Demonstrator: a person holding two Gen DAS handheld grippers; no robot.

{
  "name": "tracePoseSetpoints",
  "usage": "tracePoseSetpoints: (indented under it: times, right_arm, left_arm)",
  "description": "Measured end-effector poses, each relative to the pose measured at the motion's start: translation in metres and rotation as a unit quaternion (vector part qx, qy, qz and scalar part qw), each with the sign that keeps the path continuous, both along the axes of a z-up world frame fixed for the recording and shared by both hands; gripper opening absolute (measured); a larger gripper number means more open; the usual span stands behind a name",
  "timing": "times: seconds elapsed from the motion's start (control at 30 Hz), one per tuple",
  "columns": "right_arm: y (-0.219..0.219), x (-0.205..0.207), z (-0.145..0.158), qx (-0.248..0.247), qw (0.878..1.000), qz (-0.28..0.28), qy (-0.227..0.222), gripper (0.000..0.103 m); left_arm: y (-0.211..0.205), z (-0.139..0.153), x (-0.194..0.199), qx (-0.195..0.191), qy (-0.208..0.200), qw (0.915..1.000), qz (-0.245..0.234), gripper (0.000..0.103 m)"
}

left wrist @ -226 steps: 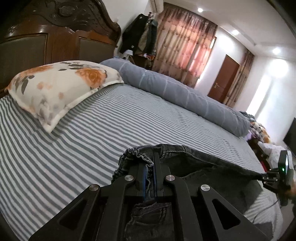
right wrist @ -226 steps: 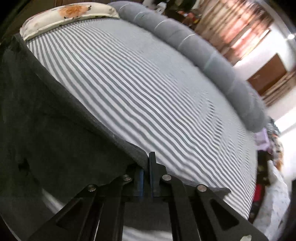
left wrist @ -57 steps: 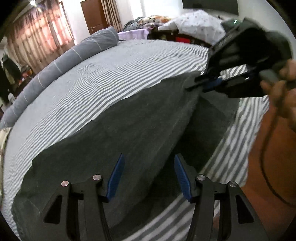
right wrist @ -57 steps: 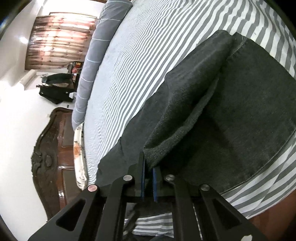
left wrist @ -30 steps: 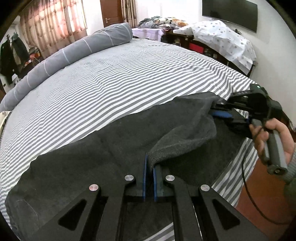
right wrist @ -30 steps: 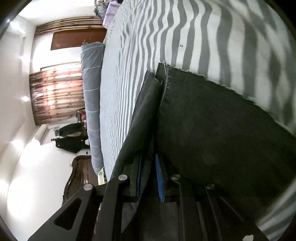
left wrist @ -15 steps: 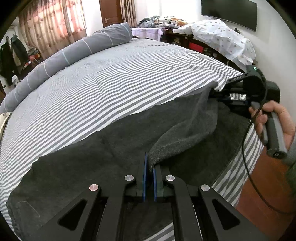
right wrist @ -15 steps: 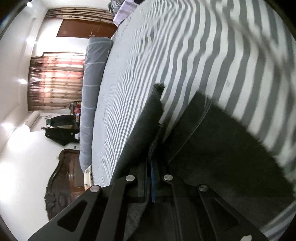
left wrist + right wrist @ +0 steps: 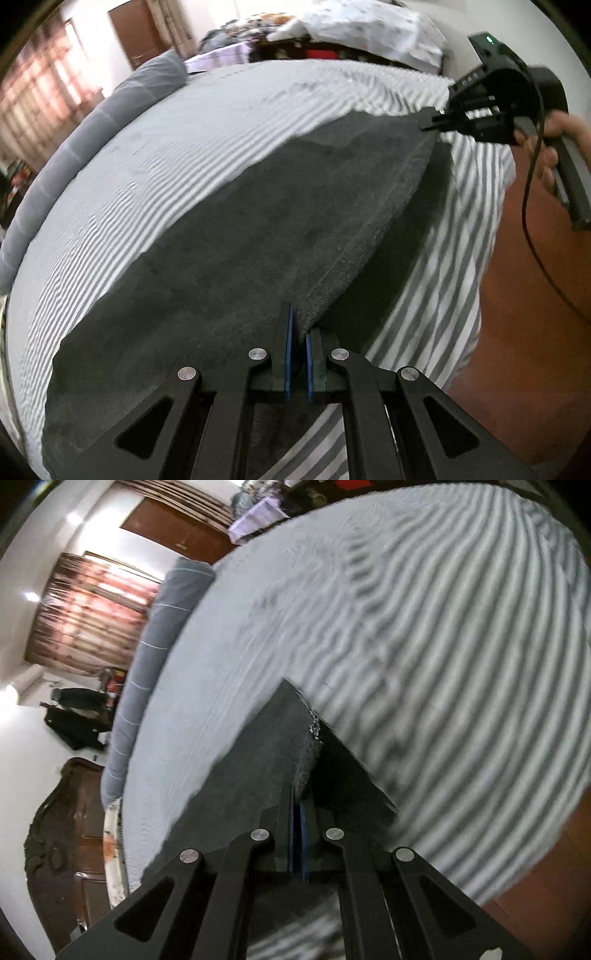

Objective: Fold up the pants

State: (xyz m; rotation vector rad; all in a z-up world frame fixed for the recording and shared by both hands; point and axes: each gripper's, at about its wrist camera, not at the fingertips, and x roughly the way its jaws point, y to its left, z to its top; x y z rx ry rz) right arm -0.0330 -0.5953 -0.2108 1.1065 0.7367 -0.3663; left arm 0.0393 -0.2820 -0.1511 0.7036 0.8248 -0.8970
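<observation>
pants [image 9: 229,258] of dark grey denim lie across the near edge of the striped bed [image 9: 229,122], their free end running off toward 7 o'clock in the left wrist view. left claw [image 9: 297,354], at 6 o'clock in its own view, is closed on the near fold edge of the cloth; right claw [image 9: 300,830] is likewise clamped shut on a frayed hem corner, and appears in the left view at 2 o'clock [image 9: 439,120], carried by a hand [image 9: 561,147] with a cable hanging below it. between the two claws the gripped edge is drawn taut and raised off a lower layer of the same garment, so one fold seems to be in progress: the upper layer is lifted but not yet laid down. judged from this, the task is partway through; what remains is to carry the lifted edge over, lay it flat, and probably make a further fold to shorten the length. around the work: a grey bolster [image 9: 110,118] along the far side of the bed at 10 o'clock, curtains [image 9: 92,620], a wooden headboard [image 9: 62,830], and cluttered furniture beyond the foot of the bed. nothing lies on the sheet where the pants would likely land; both views are blurred.
</observation>
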Motion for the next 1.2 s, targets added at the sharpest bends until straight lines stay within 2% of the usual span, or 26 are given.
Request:
tracePoseSetpoints:
  times: [0.13,0.3,0.57,0.63,0.67,0.73,0.77,0.83,0.93,1.0,1.07,1.13,1.2]
  right_arm:
    - [0.002,-0.015,-0.01,0.009,1.0,-0.013,0.005,0.004]
    - [0.006,-0.022,-0.014,-0.006,1.0,-0.015,0.023,0.004]
    - [0.008,-0.022,-0.035,0.014,0.998,-0.025,0.064,0.006]
    - [0.007,-0.024,-0.031,0.018,0.997,-0.029,0.065,0.012]
    - [0.007,-0.024,-0.027,0.019,0.997,-0.029,0.065,0.018]
    - [0.007,-0.027,-0.015,0.006,0.997,-0.036,0.075,0.031]
    - [0.008,-0.029,-0.008,-0.005,0.996,-0.039,0.079,0.04]
    - [0.009,-0.035,0.007,-0.026,0.995,-0.047,0.088,0.041]
    - [0.01,-0.044,0.032,-0.054,0.993,-0.058,0.088,0.041]
    - [0.015,-0.038,0.051,-0.07,0.994,-0.048,0.075,0.041]
    - [0.025,-0.022,0.067,-0.082,0.994,-0.019,0.066,0.041]
    - [0.041,0.008,0.082,-0.096,0.994,0.027,0.056,0.041]
    - [0.066,0.048,0.095,-0.105,0.99,0.083,0.048,0.041]
  left_arm:
    - [0.004,-0.01,-0.005,-0.001,0.015,0.9998,-0.013,0.006]
    - [0.007,-0.015,-0.006,-0.011,0.036,0.9992,-0.016,0.006]
    - [0.009,-0.03,0.016,-0.021,0.108,0.9932,0.038,0.009]
    - [0.011,-0.027,0.02,-0.029,0.126,0.9905,0.047,0.017]
    - [0.013,-0.024,0.021,-0.036,0.133,0.9892,0.051,0.021]
    - [0.018,-0.016,0.022,-0.047,0.136,0.9882,0.054,0.035]
    - [0.023,-0.009,0.023,-0.057,0.137,0.9873,0.056,0.038]
    - [0.035,0.002,0.027,-0.076,0.139,0.9853,0.063,0.043]
    - [0.064,0.025,0.042,-0.117,0.136,0.9792,0.094,0.045]
    - [0.091,0.039,0.062,-0.14,0.124,0.9727,0.137,0.047]
    - [0.121,0.048,0.084,-0.155,0.108,0.9633,0.191,0.047]
    - [0.151,0.053,0.11,-0.154,0.08,0.9521,0.252,0.047]
    - [0.175,0.052,0.129,-0.147,0.07,0.9406,0.298,0.047]
